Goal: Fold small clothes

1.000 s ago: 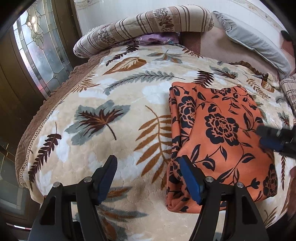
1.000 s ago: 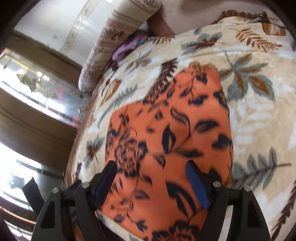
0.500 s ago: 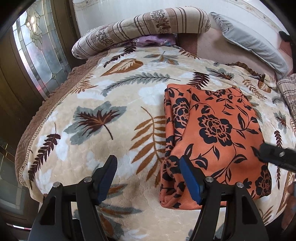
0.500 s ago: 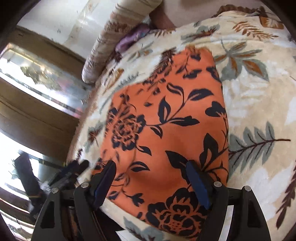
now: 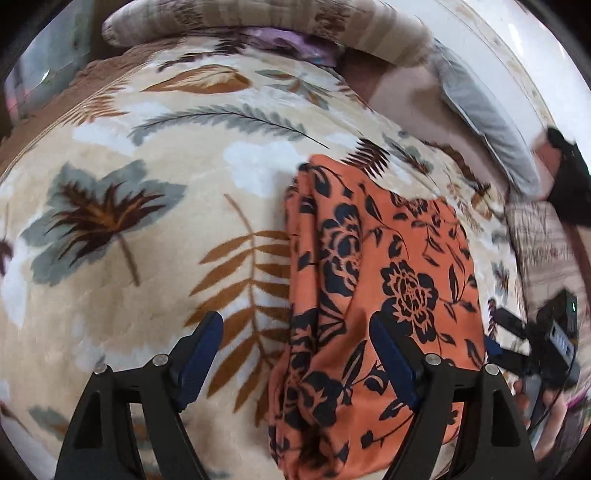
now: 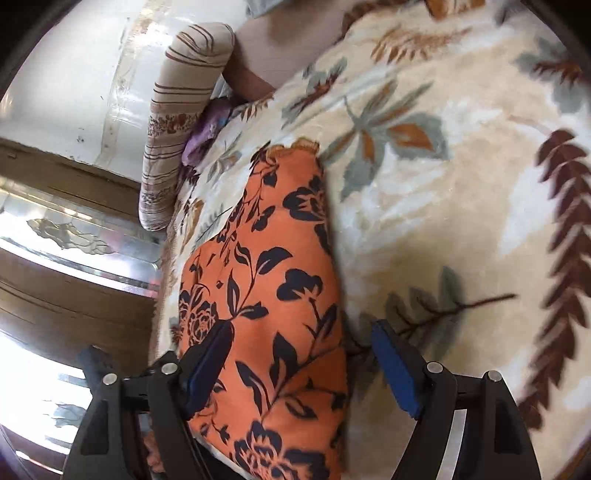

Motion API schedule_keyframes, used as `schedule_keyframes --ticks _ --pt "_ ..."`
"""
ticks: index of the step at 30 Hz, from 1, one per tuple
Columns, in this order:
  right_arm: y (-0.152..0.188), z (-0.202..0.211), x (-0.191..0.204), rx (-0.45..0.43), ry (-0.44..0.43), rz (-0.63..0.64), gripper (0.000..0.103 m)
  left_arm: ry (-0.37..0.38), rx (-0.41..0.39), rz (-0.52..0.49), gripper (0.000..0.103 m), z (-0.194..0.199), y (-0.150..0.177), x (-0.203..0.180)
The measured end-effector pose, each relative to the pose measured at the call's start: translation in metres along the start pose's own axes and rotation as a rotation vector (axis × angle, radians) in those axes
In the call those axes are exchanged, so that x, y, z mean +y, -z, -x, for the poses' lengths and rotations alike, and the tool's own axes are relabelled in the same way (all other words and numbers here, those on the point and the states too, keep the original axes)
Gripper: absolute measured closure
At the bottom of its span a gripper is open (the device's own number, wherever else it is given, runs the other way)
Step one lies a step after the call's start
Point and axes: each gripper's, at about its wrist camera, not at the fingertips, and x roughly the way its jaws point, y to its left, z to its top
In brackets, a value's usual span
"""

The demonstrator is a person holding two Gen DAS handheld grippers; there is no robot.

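On the leaf-print blanket (image 5: 147, 155) lies a seemingly folded orange floral garment (image 5: 388, 280).

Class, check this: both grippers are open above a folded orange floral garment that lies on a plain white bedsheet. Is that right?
Not quite. In the left wrist view the orange garment lies on a cream leaf-patterned blanket, not a plain white sheet. The left gripper and right gripper are indeed open.

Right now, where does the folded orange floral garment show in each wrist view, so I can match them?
Left wrist view: orange floral garment lies right of centre, its near end behind the right finger.
Right wrist view: orange floral garment runs centre-left, its right edge between the open fingers.
Shared landmark: striped bolster pillow at the bed's far end.
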Motion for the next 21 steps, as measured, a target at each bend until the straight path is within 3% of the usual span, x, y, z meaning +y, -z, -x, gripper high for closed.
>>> schedule_keyframes --ticks 3,4,6,9,11,12,14,15,17,19,20,21 --pt "0.001 -0.022 0.003 0.047 0.031 0.029 0.023 -0.034 0.055 0.001 0.021 -0.022 0.007 -0.001" --pt "0.004 -0.027 0.007 0.059 0.048 0.06 0.024 -0.039 0.043 -0.004 0.021 -0.023 0.009 -0.002" --pt "0.01 -0.029 0.016 0.058 0.09 0.137 0.042 -0.066 0.019 -0.024 0.025 -0.016 0.012 -0.006" --pt "0.007 -0.025 0.02 0.06 0.09 0.147 0.042 -0.077 -0.013 -0.047 0.029 0.011 0.022 -0.016" --pt "0.0 -0.022 0.022 0.046 0.071 0.146 0.04 -0.044 -0.057 -0.061 0.028 0.031 0.036 -0.018" --pt "-0.006 -0.021 0.02 0.033 0.055 0.129 0.033 -0.052 -0.056 -0.077 0.028 0.034 0.043 -0.019" --pt "-0.024 -0.02 0.013 -0.016 0.013 0.051 0.022 -0.083 -0.022 -0.106 0.028 0.024 0.053 -0.02" --pt "-0.033 -0.022 0.009 -0.043 -0.003 0.011 0.021 -0.129 0.019 -0.117 0.029 0.01 0.056 -0.018" --pt "-0.056 -0.04 -0.002 -0.032 -0.03 -0.074 0.021 -0.132 0.038 -0.089 0.029 -0.001 0.059 -0.011" --pt "-0.073 -0.062 -0.004 0.018 -0.037 -0.074 0.055 -0.141 0.026 -0.098 0.029 0.001 0.059 -0.013" --pt "-0.077 -0.066 -0.001 0.018 0.005 -0.044 0.066 -0.15 0.021 -0.111 0.029 0.001 0.06 -0.016" --pt "-0.078 -0.067 0.0 0.004 0.009 -0.047 0.066 -0.151 0.017 -0.119 0.029 0.001 0.061 -0.016"
